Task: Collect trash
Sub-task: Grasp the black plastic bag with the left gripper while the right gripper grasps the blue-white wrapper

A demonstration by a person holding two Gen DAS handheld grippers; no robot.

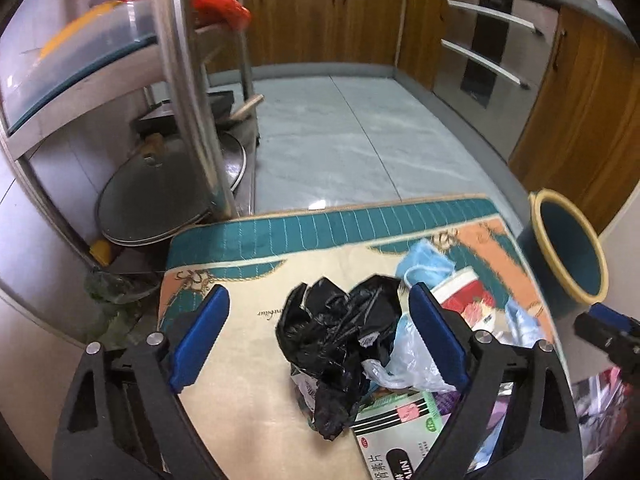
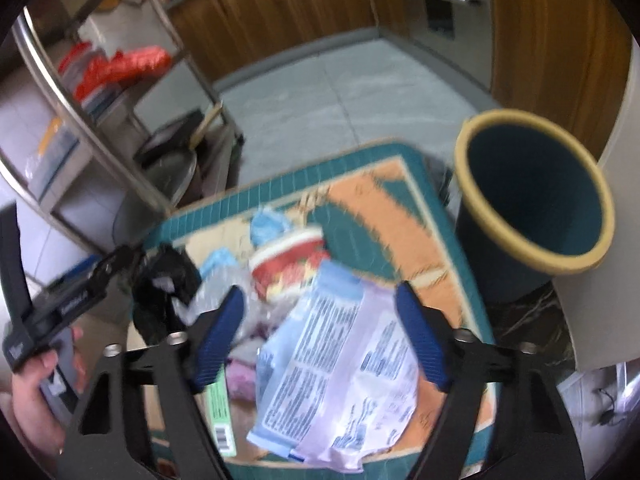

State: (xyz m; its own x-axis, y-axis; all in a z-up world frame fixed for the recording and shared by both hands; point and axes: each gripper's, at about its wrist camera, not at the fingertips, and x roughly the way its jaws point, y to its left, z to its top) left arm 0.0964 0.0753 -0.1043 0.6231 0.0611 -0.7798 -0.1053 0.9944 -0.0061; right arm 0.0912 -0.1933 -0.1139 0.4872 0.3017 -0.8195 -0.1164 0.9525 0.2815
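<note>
While both pairs of tongs point down at a patterned mat [image 1: 256, 236] on a kitchen floor, neither grips anything. Left tongs [image 1: 320, 336]: jaws stand apart, with a crumpled black bag [image 1: 340, 344] lying on the mat between the blue pads [image 1: 200, 340]; no pad is seen pressing on it. Just right of that bag, against the right pad, lie a pale plastic bag [image 1: 408, 360] and, nearer the camera, a green and black printed box [image 1: 396, 428]. Right tongs [image 2: 320, 340]: jaws also apart, above a flat blue and lilac packet [image 2: 340, 360] with printed text, which lies between the pads without visible contact. Beyond the packet sit a red and white cup [image 2: 292, 260] and a blue face mask [image 2: 268, 224]. A dark bin [image 2: 536, 192] with a tan rim stands upright off the mat's far right corner, ahead and to the right of the right tongs. A metal rack [image 1: 188, 80] stands ahead to the left.
</note>
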